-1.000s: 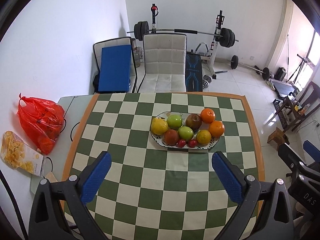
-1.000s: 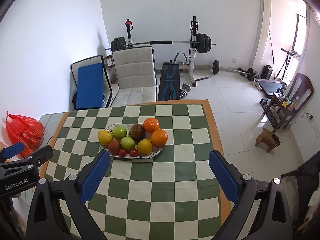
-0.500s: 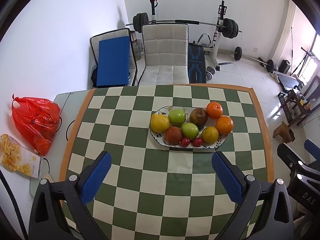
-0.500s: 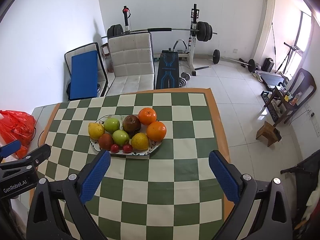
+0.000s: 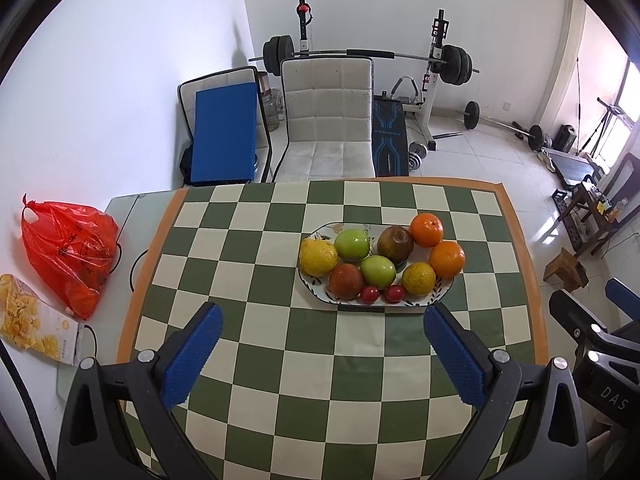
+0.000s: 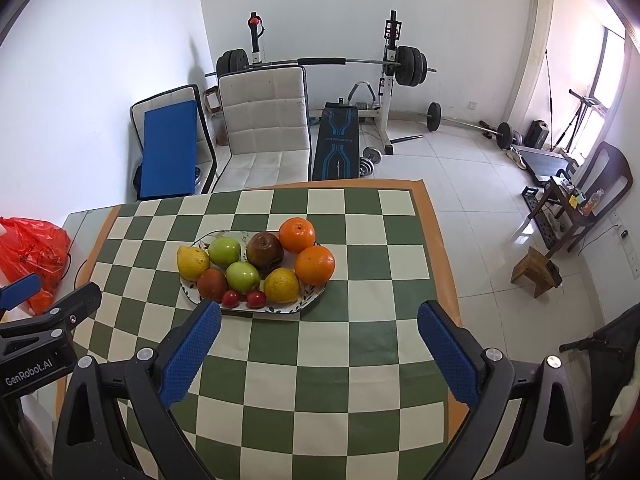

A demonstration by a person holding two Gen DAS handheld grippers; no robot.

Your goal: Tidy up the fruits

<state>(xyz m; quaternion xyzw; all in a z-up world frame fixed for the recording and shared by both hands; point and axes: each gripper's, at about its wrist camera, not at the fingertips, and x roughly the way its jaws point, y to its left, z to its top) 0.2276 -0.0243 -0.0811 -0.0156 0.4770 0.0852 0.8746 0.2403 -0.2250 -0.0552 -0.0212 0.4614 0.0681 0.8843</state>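
A red bag [image 5: 68, 256] is sitting off the table's [image 5: 280, 364] left edge, left of the left hand-held gripper [image 5: 324, 354], which is hovering spread and empty. Ahead of both, the fruit plate [image 5: 440, 292] is lying mid-table, bare cloth around it. The right hand-held gripper [image 6: 318, 350] is hanging spread too, the right edge close beside it.

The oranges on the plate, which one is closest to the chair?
The orange at the plate's far right corner, beside the dark brownish apple. The other orange sits just in front of it, farther from the white chair.
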